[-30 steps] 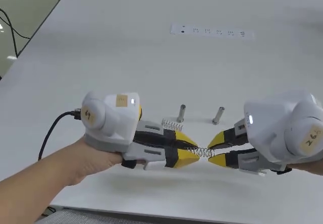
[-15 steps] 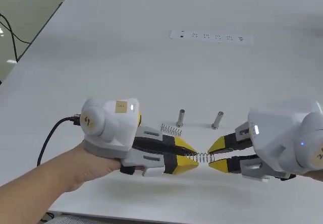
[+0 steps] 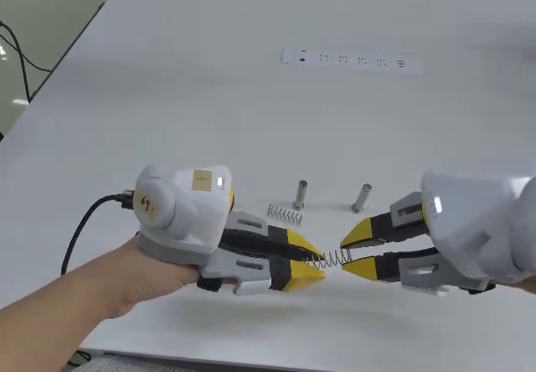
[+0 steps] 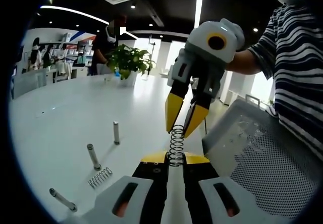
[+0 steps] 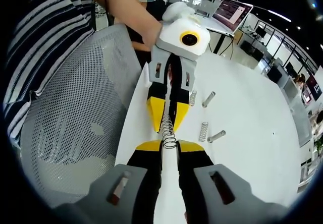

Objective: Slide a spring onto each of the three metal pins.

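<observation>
A short steel spring (image 3: 335,259) spans the gap between my two grippers, just above the white table (image 3: 251,112). The left gripper (image 3: 323,266) is shut on one end of the spring (image 4: 176,143). From the opposite side the right gripper (image 3: 344,254) pinches the other end (image 5: 168,128), its yellow fingertips (image 4: 174,114) close around the coil. Behind the tips, two metal pins (image 3: 301,194) (image 3: 362,197) stand upright. Three pins (image 4: 116,132) (image 4: 93,156) (image 4: 63,200) appear in the left gripper view. A second spring (image 3: 285,214) lies loose beside them.
A white power strip (image 3: 347,59) lies far back on the table. A black cable (image 3: 88,221) trails from the left gripper toward the table's left edge. A grey mesh chair (image 5: 75,123) sits below the near edge. People stand in the background (image 4: 108,42).
The right gripper has drawn slightly to the right and the spring between the tips now tilts a little. The left gripper has barely moved. Pins and loose spring lie as before.
</observation>
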The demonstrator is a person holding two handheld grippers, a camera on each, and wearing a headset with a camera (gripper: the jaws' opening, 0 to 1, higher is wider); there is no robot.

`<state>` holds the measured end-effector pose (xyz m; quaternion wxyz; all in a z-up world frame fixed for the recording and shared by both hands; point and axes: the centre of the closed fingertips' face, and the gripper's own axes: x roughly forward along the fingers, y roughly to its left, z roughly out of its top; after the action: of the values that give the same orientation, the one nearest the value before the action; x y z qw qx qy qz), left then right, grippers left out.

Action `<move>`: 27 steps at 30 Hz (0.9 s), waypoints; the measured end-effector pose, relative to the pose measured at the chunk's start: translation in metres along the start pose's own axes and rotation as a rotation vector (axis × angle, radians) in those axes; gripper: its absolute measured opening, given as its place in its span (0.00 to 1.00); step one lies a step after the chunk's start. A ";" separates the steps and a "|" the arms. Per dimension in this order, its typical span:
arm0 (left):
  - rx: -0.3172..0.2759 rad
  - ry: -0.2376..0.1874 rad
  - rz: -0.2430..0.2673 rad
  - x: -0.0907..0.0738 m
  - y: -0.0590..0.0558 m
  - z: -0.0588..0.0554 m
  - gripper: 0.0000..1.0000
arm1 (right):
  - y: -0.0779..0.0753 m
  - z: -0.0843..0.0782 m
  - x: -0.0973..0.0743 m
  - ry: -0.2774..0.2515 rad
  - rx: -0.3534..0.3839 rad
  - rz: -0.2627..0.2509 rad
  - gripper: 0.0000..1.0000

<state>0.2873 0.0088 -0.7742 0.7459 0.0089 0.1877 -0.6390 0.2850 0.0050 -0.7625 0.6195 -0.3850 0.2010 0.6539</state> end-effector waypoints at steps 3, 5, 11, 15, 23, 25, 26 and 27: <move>0.002 -0.006 0.004 -0.001 0.001 0.001 0.07 | -0.002 0.005 -0.003 -0.031 0.023 -0.004 0.12; -0.002 -0.012 0.007 -0.001 0.002 0.002 0.07 | -0.003 0.007 -0.005 -0.045 0.036 -0.006 0.12; 0.003 -0.011 0.010 -0.002 0.002 0.001 0.07 | -0.003 0.014 -0.005 -0.085 0.049 -0.010 0.12; 0.006 -0.013 0.010 -0.002 0.000 0.001 0.07 | -0.004 0.019 -0.006 -0.117 0.077 -0.015 0.13; 0.010 -0.009 0.009 -0.004 -0.002 0.001 0.07 | -0.003 0.030 -0.007 -0.161 0.103 -0.024 0.12; 0.011 -0.010 0.012 -0.004 -0.001 0.001 0.07 | -0.002 0.030 -0.006 -0.156 0.097 -0.027 0.12; 0.010 -0.009 0.013 -0.005 -0.001 0.001 0.07 | -0.002 0.030 -0.006 -0.159 0.097 -0.028 0.12; 0.009 -0.008 0.013 -0.005 -0.001 0.001 0.08 | -0.002 0.031 -0.005 -0.163 0.099 -0.030 0.12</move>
<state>0.2856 0.0126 -0.7714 0.7507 0.0111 0.1816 -0.6351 0.2784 0.0247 -0.7387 0.6617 -0.3023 0.1764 0.6630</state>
